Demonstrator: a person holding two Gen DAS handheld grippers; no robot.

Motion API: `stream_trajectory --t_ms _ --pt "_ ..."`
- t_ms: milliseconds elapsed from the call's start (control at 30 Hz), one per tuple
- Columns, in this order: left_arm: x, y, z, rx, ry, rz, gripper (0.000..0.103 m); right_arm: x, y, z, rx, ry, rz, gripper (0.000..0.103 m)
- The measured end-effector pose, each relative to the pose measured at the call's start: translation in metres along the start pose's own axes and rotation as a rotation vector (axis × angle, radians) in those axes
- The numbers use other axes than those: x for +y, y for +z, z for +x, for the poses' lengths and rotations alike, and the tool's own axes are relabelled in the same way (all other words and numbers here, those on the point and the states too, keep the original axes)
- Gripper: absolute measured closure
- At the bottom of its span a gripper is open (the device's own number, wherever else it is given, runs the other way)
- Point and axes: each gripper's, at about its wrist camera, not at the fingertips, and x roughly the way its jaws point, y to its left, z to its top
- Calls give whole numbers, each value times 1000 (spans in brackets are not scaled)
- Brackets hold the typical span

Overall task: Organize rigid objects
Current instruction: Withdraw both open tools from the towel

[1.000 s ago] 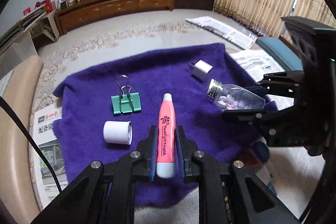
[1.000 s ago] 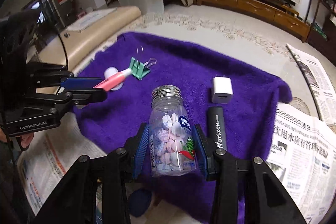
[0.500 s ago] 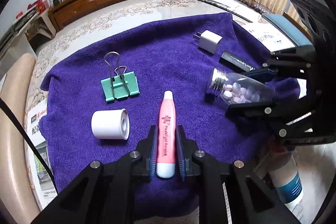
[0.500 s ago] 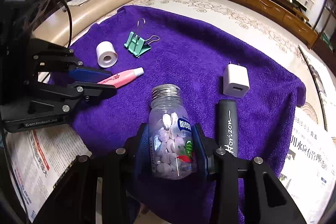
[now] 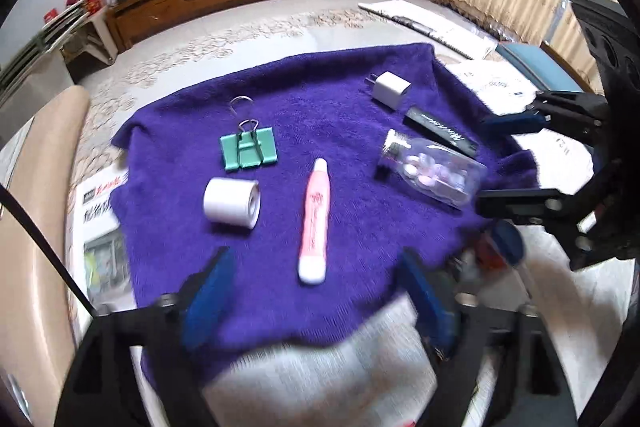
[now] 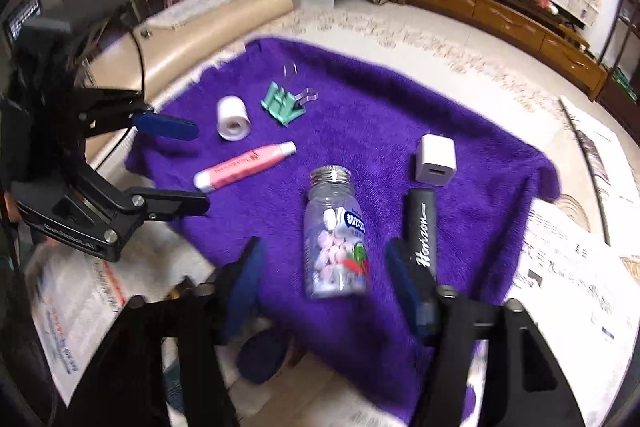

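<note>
On the purple towel [image 5: 344, 131] spread over newspapers [image 6: 576, 267] on the floor, six items lie apart from one another. Left tongs [image 5: 316, 291] stand wide open, their jaws having just been opening; the pink pen-shaped tube [image 5: 315, 223] lies flat on the towel between and just ahead of the blue pads [image 5: 208, 291], touched by neither. Right tongs [image 6: 324, 283] are likewise open, their jaws also having just been opening; the clear bottle of tablets [image 6: 335, 239] lies on its side between the pads, metal-threaded neck pointing away, with a visible gap on each side. Just beside the bottle, on its right in the right wrist view, lies a black bar lettered "Horizon" [image 6: 422, 227], roughly parallel to it. Beyond that bar sits a white charger plug [image 6: 436, 159]. Near the far left part of the towel rest a green binder clip [image 5: 248, 151], wire handles pointing away, and a white roll [image 5: 232, 201] on its side just nearer than the clip. Pen tube and bottle lie side by side near the towel's near edge, well apart. A dark blue round object [image 6: 262, 357] shows blurred off the towel's near edge; its identity cannot be determined.
</note>
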Motion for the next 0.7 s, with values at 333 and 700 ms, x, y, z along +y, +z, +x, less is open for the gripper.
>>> stream_trajectory --t_ms 333,700 --pt "-23 -54 -32 -37 -57 -201 0 -3 -58 -65 -35 -90 248 0" --pt "-64 -77 3 -1 86 -169 1 -26 -123 -73 -35 -157 372 0"
